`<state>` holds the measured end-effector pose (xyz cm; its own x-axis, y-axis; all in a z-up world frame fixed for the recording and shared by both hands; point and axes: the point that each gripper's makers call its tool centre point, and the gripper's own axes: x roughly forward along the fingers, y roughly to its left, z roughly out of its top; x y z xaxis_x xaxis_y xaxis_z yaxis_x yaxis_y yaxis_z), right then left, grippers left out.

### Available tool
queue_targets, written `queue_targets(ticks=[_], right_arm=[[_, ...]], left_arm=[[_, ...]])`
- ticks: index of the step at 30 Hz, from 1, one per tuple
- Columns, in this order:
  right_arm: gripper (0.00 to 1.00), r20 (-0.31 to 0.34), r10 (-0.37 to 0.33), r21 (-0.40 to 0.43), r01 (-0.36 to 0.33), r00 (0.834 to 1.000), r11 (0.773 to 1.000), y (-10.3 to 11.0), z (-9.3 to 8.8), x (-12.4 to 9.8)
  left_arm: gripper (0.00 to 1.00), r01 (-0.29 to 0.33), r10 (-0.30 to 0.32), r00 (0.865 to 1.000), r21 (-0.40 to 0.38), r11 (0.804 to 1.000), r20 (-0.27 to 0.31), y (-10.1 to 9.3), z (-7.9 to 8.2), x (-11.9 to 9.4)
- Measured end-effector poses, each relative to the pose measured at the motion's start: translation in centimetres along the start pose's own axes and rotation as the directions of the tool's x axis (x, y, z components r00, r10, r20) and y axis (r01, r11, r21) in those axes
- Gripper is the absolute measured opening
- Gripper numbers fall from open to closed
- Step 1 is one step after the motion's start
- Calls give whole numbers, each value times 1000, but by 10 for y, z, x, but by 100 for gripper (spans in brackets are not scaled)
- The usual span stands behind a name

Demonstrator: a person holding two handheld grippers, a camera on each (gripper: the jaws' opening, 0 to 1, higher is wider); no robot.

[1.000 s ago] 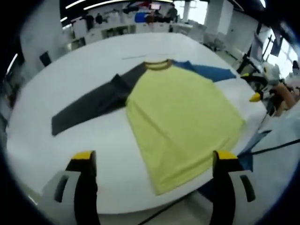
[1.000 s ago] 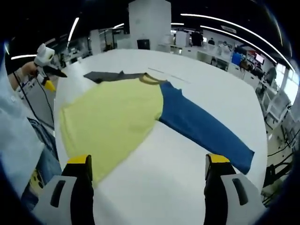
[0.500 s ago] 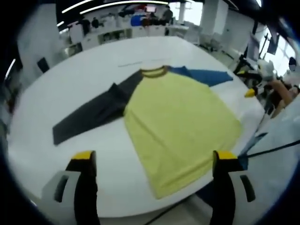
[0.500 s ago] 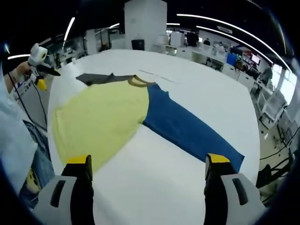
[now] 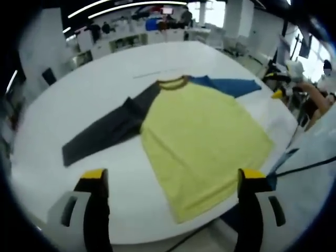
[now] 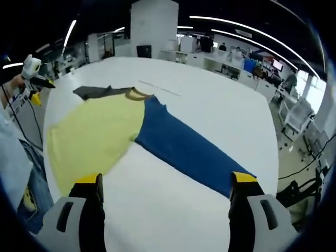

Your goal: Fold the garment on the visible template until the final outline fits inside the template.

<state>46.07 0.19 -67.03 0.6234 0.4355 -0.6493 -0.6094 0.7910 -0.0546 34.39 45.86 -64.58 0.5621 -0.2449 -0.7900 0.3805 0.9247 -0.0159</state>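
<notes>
A long-sleeved shirt lies flat on a white table [image 5: 79, 79]. Its body is yellow [image 5: 205, 142], with a dark grey sleeve [image 5: 105, 131], a blue sleeve [image 5: 231, 85] and an olive collar [image 5: 173, 81]. My left gripper [image 5: 172, 176] hovers open over the near table edge by the hem, holding nothing. In the right gripper view the yellow body [image 6: 89, 136] lies to the left and the blue sleeve [image 6: 184, 152] runs across the middle. My right gripper [image 6: 166, 179] is open above bare table, short of that sleeve. A thin line [image 6: 157, 88] is marked beyond the collar [image 6: 135, 94].
The right gripper [image 5: 281, 86] shows at the table's far right edge, held by a hand. The left gripper [image 6: 32, 73] appears off the table's left side. A person's light blue clothing [image 5: 315, 157] stands close to the hem. Desks and chairs ring the table.
The right gripper view has swung right, so the blue sleeve now sits nearer its middle. The left gripper view has barely shifted. The shirt lies as before.
</notes>
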Motion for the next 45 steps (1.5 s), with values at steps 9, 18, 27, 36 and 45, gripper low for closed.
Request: queue_targets(ticks=[9, 18, 27, 36, 45], right_arm=[[96, -3, -52, 46, 52, 999, 998, -28, -6, -3], [93, -14, -116, 115, 116, 993, 986, -54, -14, -4], [91, -8, -171, 170, 170, 985, 971, -75, -22, -4], [81, -25, -210, 247, 209, 977, 946, -95, -38, -1], [69, -33, -222, 357, 219, 975, 908, -103, -51, 5]], left_arm=[[97, 22, -22, 1000, -15, 1000, 7, -6, 1, 1], [98, 30, -30, 1000, -25, 999, 6, -8, -1, 3], [99, 24, -24, 1000, -31, 999, 1, -7, 0, 2], [99, 17, -17, 1000, -31, 999, 17, -4, 5, -1], [99, 20, -20, 1000, -33, 999, -4, -3, 3, 2]])
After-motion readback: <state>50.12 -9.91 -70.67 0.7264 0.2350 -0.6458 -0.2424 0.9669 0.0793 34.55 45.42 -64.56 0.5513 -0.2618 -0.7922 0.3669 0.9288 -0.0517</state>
